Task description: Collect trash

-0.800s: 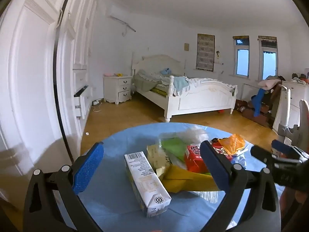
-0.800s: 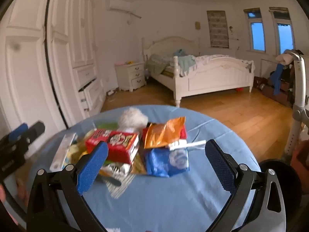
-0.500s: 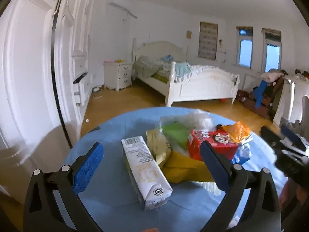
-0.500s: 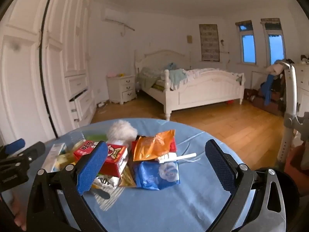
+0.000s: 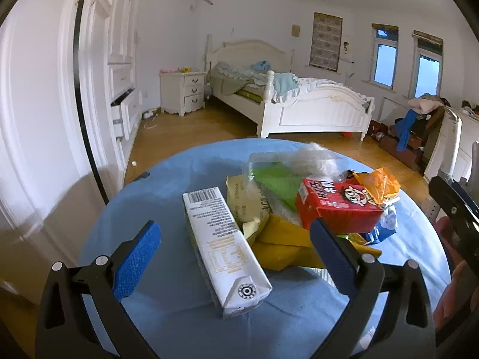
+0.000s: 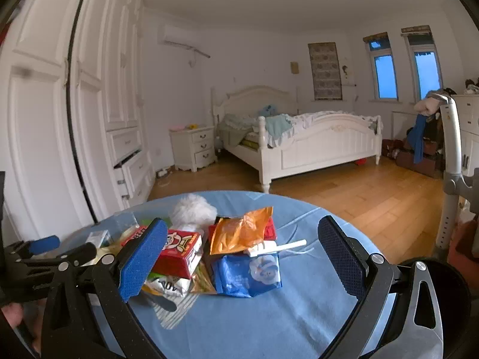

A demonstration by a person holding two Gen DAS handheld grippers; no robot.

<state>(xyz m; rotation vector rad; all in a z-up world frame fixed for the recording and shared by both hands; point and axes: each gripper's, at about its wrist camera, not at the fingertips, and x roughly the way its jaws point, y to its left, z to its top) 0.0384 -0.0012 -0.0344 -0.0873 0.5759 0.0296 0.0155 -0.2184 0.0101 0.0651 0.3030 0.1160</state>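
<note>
A pile of trash lies on a round table with a blue cloth [image 5: 167,185] [image 6: 299,314]. A white milk carton [image 5: 223,245] lies nearest my left gripper [image 5: 236,257], which hovers open above the carton's near end. Beside it are a yellow wrapper [image 5: 281,245], a clear pack with green inside [image 5: 275,176] and a red carton [image 5: 338,206] [image 6: 179,246]. My right gripper [image 6: 242,257] stands open above a blue wipes pack [image 6: 248,275], a white tube [image 6: 275,246] and an orange bag [image 6: 239,233]. White fluff [image 6: 193,209] tops the pile's far side.
A black bin [image 6: 449,293] stands at the table's right. A white wardrobe with an open drawer [image 5: 119,113] lines the left wall. A white bed [image 5: 299,104], a nightstand [image 5: 182,92] and a wooden floor [image 6: 359,191] lie beyond. A grey stand [image 6: 452,164] rises at right.
Both grippers have tilted and shifted slightly over the table; in the left view the carton and pile now sit higher and closer. Both stayed open, and nothing was picked up.
</note>
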